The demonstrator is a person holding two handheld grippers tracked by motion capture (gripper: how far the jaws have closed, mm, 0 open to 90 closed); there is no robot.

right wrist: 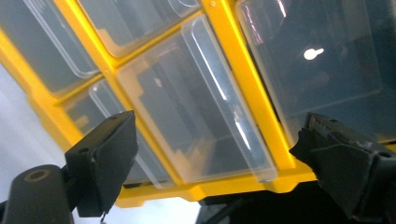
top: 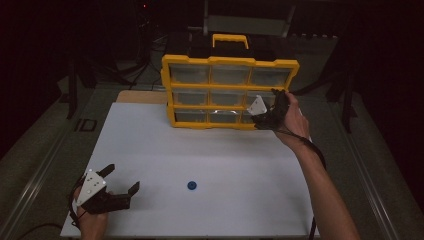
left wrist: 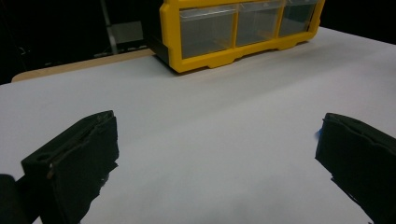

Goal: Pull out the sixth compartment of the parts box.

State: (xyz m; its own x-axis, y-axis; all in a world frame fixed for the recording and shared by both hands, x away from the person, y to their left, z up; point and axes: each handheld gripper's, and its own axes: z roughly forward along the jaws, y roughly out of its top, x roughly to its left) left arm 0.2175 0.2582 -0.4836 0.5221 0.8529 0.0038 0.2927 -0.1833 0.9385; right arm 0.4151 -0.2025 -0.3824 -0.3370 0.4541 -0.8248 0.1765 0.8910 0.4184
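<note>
The yellow drawer cabinet is seen upper centre of the high view, standing on the counter. The right gripper is held at its lower right drawers, fingers wide, nothing grasped. The left gripper is seen lower left, fingers wide and empty. A blue disc lies lower centre.

The room is dim, and everything beyond the bench falls off into near black. A white board covers the bench, with a strip of bare wood showing at its far edge. Grey floor lies on either side.
</note>
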